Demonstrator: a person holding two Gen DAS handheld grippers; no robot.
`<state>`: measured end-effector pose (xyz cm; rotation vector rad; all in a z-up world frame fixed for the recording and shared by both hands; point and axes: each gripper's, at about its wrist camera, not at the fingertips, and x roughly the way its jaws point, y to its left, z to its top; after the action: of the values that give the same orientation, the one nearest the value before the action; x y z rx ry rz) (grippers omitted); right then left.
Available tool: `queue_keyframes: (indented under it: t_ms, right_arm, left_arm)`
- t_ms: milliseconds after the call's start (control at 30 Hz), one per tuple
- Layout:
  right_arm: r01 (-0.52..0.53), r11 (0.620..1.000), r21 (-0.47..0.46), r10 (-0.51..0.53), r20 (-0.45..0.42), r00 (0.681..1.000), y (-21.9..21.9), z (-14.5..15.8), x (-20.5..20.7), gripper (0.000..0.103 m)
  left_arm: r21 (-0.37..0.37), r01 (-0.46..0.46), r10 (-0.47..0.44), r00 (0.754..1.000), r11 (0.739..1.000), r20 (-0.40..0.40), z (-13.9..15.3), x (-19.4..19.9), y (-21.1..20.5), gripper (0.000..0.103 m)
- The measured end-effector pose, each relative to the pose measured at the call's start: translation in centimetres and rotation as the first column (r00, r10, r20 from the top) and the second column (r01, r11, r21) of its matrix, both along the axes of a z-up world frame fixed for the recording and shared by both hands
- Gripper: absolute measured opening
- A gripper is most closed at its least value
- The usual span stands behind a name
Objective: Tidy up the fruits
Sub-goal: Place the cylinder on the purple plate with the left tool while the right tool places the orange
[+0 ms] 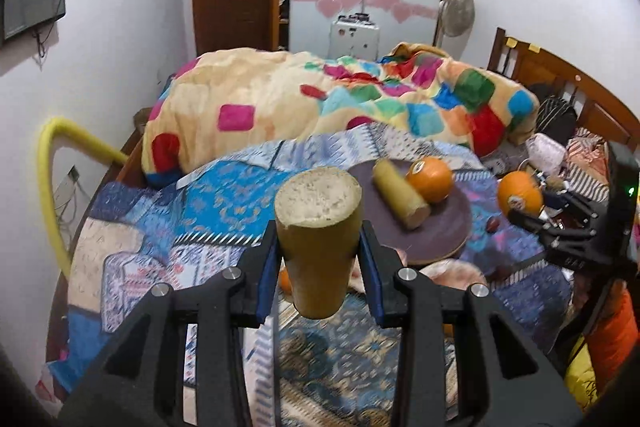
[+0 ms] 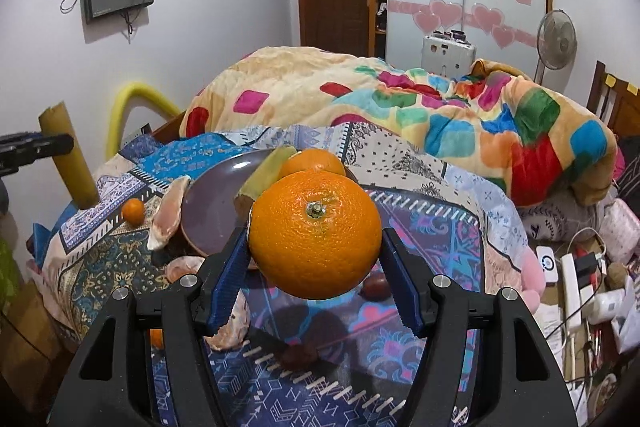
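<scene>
Both hands were mid-carry above the bed. Nearest, the left claw [image 1: 320, 267] was clamped on a sugarcane piece [image 1: 318, 227], and the right claw [image 2: 316, 267] was clamped on an orange [image 2: 316, 233]. Beyond them sat the purple plate [image 1: 452, 223], already holding another cane piece [image 1: 400, 197] and a second orange [image 1: 430, 179]. Next, probably, each load needed lowering onto bare plate. Only the right view showed the small mandarin [image 2: 133, 211] left of the plate.

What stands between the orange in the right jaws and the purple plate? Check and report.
Nothing visible blocks it. The right gripper holds the large round orange above the patterned bedspread, just short of the round purple plate. The plate already carries another orange and a yellowish cut stalk, so bare space lies at its left.
</scene>
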<state>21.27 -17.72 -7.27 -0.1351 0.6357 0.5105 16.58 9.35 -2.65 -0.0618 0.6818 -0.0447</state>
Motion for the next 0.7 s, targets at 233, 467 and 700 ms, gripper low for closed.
queue_keyframes:
  t_ms: [233, 467, 700]
  right_arm:
    - [-0.005, 1.000, -0.008, 0.005, 0.012, 1.000, 0.6, 0.1, 0.8, 0.062]
    - [-0.010, 1.000, -0.020, 0.010, 0.008, 1.000, 1.3, -0.5, 1.9, 0.062]
    - [-0.027, 0.999, -0.038, 0.026, -0.014, 1.000, 2.1, -1.3, 3.0, 0.062]
  left_arm:
    - [-0.028, 0.050, -0.050, 0.999, 0.998, 0.005, 0.2, 2.3, -1.9, 0.037]
    - [-0.051, 0.091, -0.092, 0.996, 0.995, -0.012, -0.4, 4.8, -3.3, 0.037]
    - [-0.043, 0.113, -0.115, 0.993, 0.993, -0.035, -1.5, 7.0, -5.1, 0.037]
